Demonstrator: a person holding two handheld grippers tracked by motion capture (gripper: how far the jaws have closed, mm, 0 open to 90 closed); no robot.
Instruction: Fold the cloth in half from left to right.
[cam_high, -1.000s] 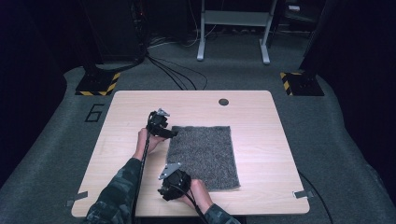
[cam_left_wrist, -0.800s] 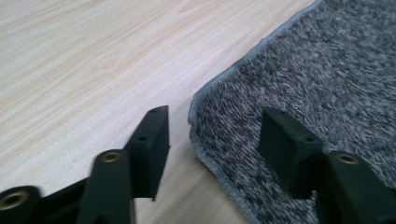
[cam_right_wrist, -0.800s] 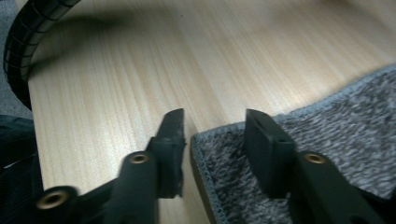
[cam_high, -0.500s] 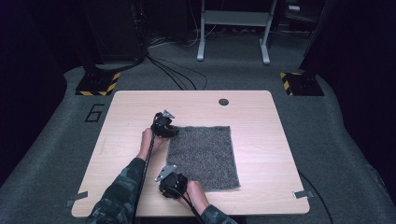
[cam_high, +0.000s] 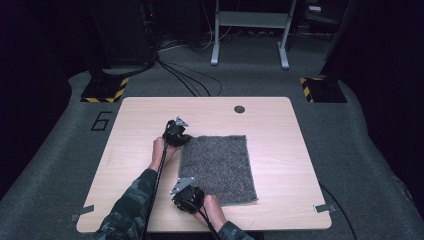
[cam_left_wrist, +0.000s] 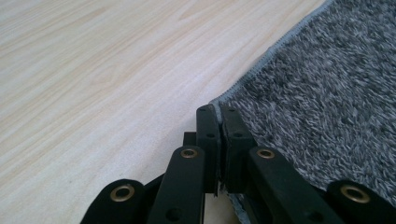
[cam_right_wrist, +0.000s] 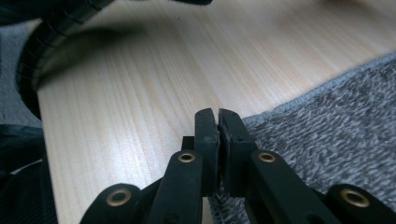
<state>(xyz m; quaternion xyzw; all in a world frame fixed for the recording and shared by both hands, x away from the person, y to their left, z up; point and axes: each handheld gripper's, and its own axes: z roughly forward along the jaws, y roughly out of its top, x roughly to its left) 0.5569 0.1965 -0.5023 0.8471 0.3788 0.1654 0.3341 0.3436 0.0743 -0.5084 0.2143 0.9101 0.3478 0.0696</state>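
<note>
Tongs (cam_left_wrist: 218, 116) (cam_right_wrist: 217, 119) pinching grey mat (cam_high: 217, 165) corners

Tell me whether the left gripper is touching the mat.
Touching. In the left gripper view, the left gripper has its jaws shut on the edge of the mat, with the hem pinched between them.

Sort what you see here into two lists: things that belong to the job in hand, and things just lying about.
In the job:
grey towel, flat on the table
left gripper, shut on its far left corner
right gripper, shut on its near left corner

Lying about:
floor cables
striped floor blocks
metal stand
</note>
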